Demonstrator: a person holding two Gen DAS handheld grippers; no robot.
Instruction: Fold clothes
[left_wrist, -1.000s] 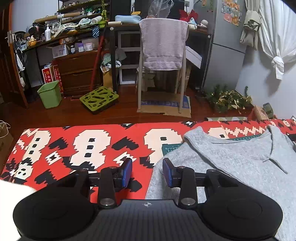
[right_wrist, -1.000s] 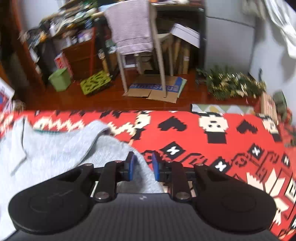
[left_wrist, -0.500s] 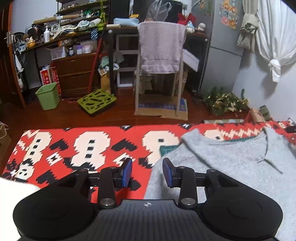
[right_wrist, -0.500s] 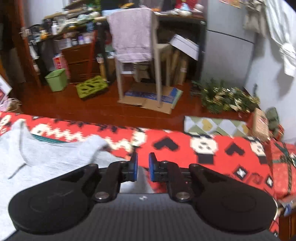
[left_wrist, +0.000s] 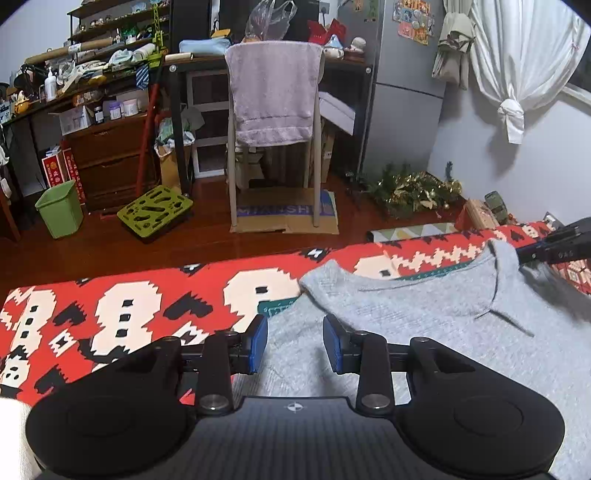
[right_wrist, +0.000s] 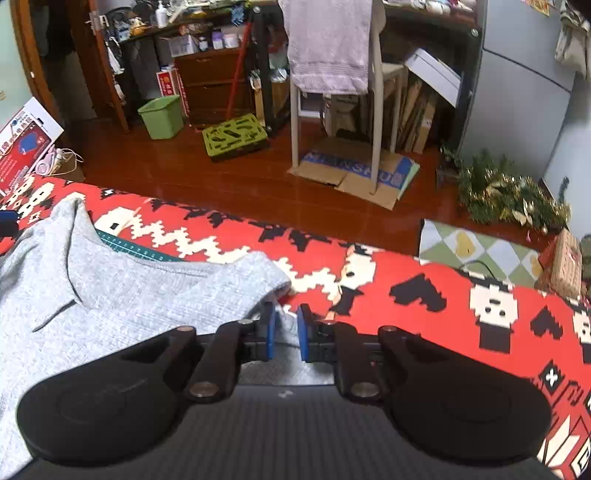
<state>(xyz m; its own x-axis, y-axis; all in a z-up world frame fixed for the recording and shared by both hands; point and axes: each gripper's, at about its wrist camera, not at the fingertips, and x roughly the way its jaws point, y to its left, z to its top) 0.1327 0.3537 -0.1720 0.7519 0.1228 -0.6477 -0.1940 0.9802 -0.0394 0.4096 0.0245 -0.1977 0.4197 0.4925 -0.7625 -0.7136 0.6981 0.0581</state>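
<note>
Left gripper (left_wrist: 294, 344) is hovering wide apart over the grey sweater (left_wrist: 424, 314); right gripper (right_wrist: 283, 331) is gaping narrowly at its edge.

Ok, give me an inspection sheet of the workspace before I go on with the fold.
Surface: red patterned cloth over the worktop; a green cutting mat peeks out under the garment.
Job's things: grey knit sweater lying spread, collar away from the grippers.
Clutter: nothing seen on the cloth besides the sweater.
Grippers: left gripper open over the sweater's left edge; right gripper open over its right edge, nothing clamped.
Cables: a dark cable at the cloth's far edge.
Surroundings: chair with towel, green bin, tinsel garland on the floor.
</note>
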